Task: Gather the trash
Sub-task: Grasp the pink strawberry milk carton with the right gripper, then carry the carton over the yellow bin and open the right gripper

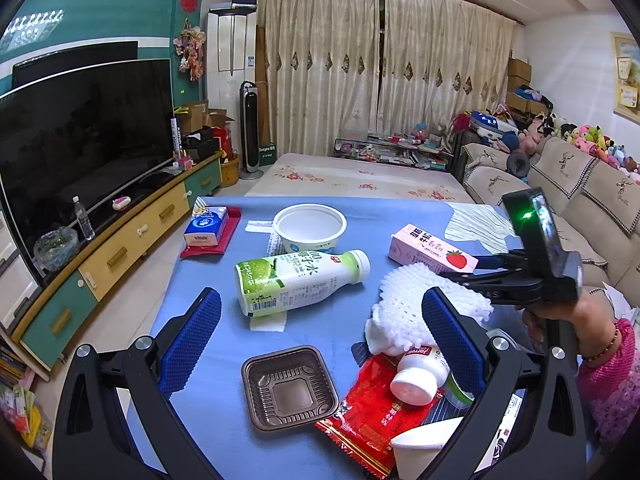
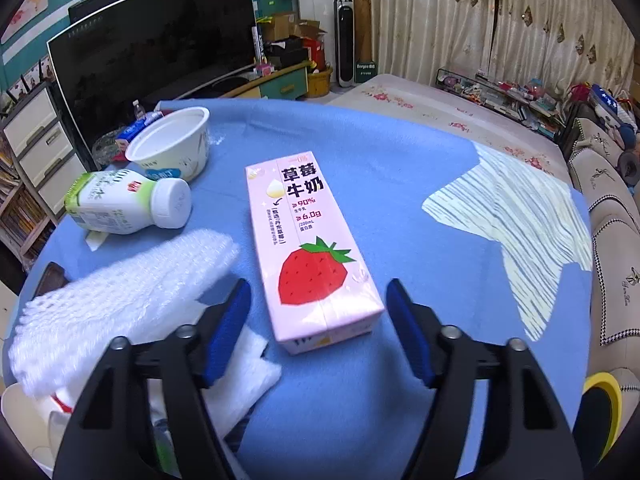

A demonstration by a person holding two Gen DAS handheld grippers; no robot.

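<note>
A pink strawberry milk carton [image 2: 312,248] lies flat on the blue tablecloth [image 2: 380,160]. Its near end sits between the fingers of my right gripper [image 2: 319,332], which is open, its blue pads clear of the carton's sides. A white foam net [image 2: 120,304] lies just left of that gripper. My left gripper [image 1: 320,340] hangs open over a brown plastic tray [image 1: 290,388]. Beside the tray lie a red wrapper [image 1: 372,412] and a small white bottle [image 1: 420,376]. A green-and-white drink bottle [image 1: 296,280] lies on its side near a white bowl [image 1: 310,228].
A blue tissue pack [image 1: 206,226] on a red cloth sits at the table's far left corner. A white paper cup [image 1: 420,452] stands at the near edge. A TV cabinet [image 1: 132,240] runs along the left, a sofa [image 1: 580,184] along the right.
</note>
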